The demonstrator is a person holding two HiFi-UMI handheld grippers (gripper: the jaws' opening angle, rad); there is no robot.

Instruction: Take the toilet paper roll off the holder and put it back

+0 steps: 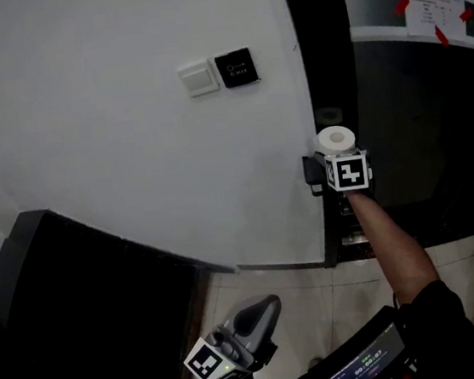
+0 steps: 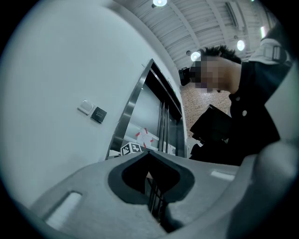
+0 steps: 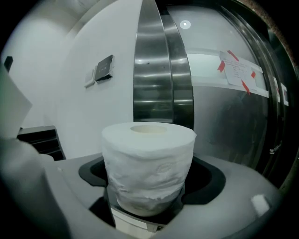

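Head view: the white, soft toilet paper roll [image 1: 335,140] stands upright far right by the dark doorway, met by the right gripper [image 1: 337,157] on an outstretched forearm; the left gripper [image 1: 257,319] hangs near and low. Left gripper view: jaws pressed together, empty. Right gripper view: jaws pinch the roll's lower sides; it is judged light and crushable, so gentle side pressure is advised.

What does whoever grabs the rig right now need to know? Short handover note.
Right gripper: shut on the toilet paper roll, which stands upright in front of the steel door frame.
Left gripper: shut, empty, held low, away from the roll.
Holder: a dark bracket shows just left of the right gripper in the head view; can't tell whether the roll is clear of it.
Done: roll gripped.
Left: confirm it's off the holder, reseat it, release.
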